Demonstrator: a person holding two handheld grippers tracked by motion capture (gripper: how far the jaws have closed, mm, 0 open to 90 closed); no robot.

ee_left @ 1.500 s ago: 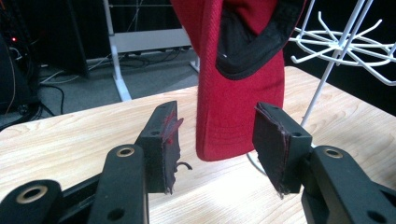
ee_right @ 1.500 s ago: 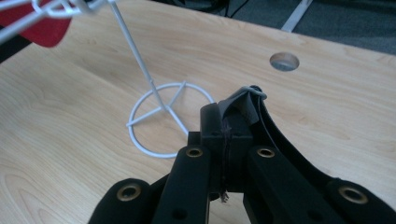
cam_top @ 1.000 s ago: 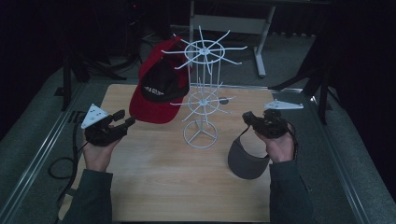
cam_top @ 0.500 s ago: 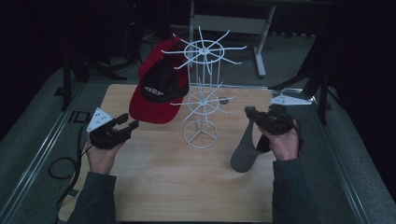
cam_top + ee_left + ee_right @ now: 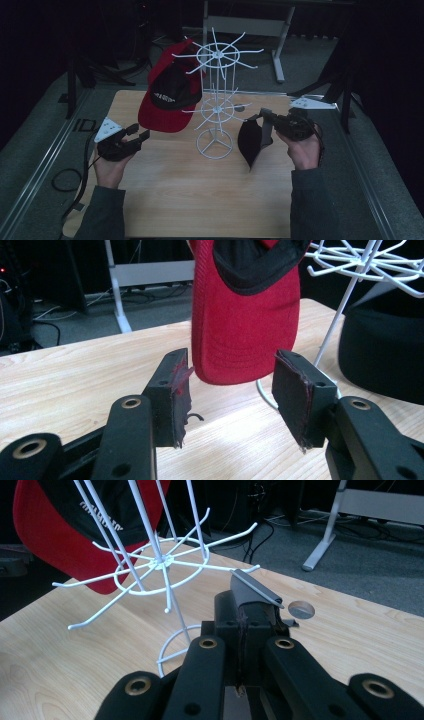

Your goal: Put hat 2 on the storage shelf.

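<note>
The dark cap (image 5: 251, 141) hangs from the right gripper (image 5: 268, 120), lifted off the worktop (image 5: 200, 200) just beside the white wire rack (image 5: 216, 102). From the high view, its loose body could snag a lower prong and tip the light rack, or knock the red cap (image 5: 170, 100) already hanging there. The left gripper (image 5: 134, 137) idles well apart.

In the left gripper view, its jaws stand wide and empty, the red cap (image 5: 240, 315) straight ahead.

In the right gripper view, the jaws are pressed together on a thin edge of the dark cap (image 5: 255, 592); so narrow a hold may slip.
</note>
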